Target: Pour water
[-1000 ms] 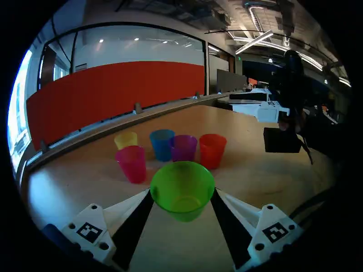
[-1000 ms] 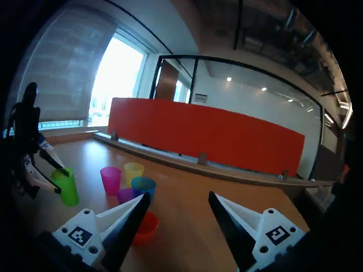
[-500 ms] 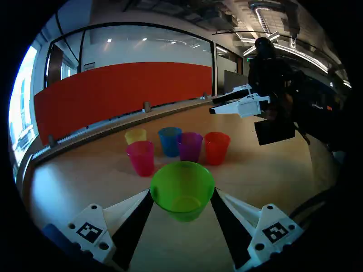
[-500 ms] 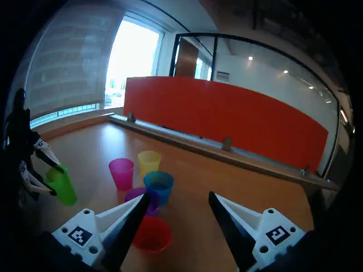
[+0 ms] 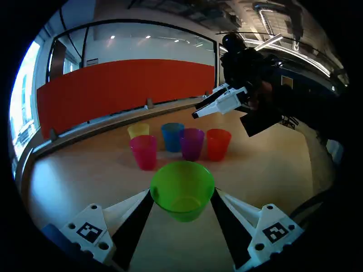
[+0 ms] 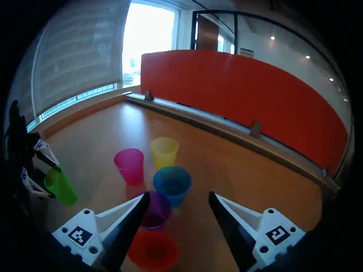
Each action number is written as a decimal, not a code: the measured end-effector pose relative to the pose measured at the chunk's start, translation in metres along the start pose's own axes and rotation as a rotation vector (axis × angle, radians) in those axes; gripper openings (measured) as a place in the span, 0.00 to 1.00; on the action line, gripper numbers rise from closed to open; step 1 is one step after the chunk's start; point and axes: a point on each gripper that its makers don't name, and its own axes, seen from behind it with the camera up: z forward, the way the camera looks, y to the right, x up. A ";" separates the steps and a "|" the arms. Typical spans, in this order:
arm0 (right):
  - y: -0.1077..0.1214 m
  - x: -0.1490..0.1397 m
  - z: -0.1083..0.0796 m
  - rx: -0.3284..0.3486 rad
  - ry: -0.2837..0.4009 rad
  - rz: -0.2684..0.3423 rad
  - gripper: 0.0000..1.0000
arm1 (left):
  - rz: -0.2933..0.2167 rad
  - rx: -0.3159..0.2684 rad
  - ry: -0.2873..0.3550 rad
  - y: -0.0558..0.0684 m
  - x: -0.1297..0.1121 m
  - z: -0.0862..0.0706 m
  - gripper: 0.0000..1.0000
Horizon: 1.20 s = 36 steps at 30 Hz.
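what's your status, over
Left gripper shut on green cup. Right gripper open, empty, over purple cup and blue cup. It may crowd the pour.

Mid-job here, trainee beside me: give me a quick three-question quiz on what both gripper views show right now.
1. True or false: the left gripper is shut on the green cup.
2. How many cups stand on the table? A three, B five, C seven.
3. Fill in: the right gripper, above those cups, has its jaws ___.
Key: 1 true; 2 B; 3 open.
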 end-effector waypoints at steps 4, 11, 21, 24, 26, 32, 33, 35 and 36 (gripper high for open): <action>0.000 -0.001 0.016 0.024 -0.055 -0.011 1.00 | 0.003 0.000 -0.003 -0.001 -0.001 0.000 0.87; -0.007 0.000 0.036 0.069 -0.146 -0.039 1.00 | 0.018 0.001 -0.009 -0.002 -0.003 0.000 0.87; -0.014 0.000 0.057 0.096 -0.218 -0.056 1.00 | 0.004 -0.003 -0.002 -0.005 -0.003 0.001 0.86; -0.014 -0.001 0.061 0.093 -0.236 -0.065 1.00 | 0.004 -0.002 -0.003 -0.007 -0.004 0.001 0.86; -0.013 -0.002 0.063 0.089 -0.247 -0.072 1.00 | 0.003 -0.001 -0.005 -0.008 -0.005 0.001 0.86; -0.010 -0.007 0.067 0.082 -0.278 -0.084 1.00 | 0.001 -0.002 -0.002 -0.008 -0.004 0.002 0.86; -0.010 -0.008 0.067 0.081 -0.283 -0.085 1.00 | 0.002 -0.003 -0.002 -0.008 -0.004 0.002 0.86; -0.009 -0.009 0.069 0.080 -0.292 -0.087 1.00 | 0.004 -0.003 -0.002 -0.008 -0.004 0.002 0.86; -0.009 -0.010 0.069 0.080 -0.296 -0.087 1.00 | 0.006 -0.003 -0.002 -0.008 -0.003 0.003 0.86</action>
